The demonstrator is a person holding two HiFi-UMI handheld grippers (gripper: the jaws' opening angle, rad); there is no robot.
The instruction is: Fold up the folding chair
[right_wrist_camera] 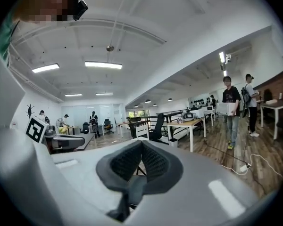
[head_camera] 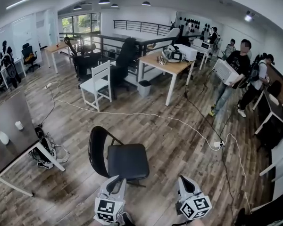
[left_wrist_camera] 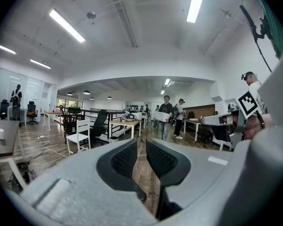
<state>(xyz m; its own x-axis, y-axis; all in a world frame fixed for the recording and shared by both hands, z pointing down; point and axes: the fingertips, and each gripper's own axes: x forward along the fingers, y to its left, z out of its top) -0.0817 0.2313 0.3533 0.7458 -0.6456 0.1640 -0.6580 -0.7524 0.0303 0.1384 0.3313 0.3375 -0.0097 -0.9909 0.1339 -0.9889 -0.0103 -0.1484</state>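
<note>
Now we hold the left claw (head_camera: 114, 186) and right claw (head_camera: 185, 184) empty, jaws together; the chair (head_camera: 128, 160) stands unfolded on the floor (head_camera: 179, 140) just ahead of the left claw

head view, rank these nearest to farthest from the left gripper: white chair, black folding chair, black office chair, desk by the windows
From the left gripper:
1. black folding chair, just ahead of it, slightly to the right
2. white chair, farther up the floor, slightly left
3. black office chair, just behind the white chair
4. desk by the windows, far back on the left
</note>
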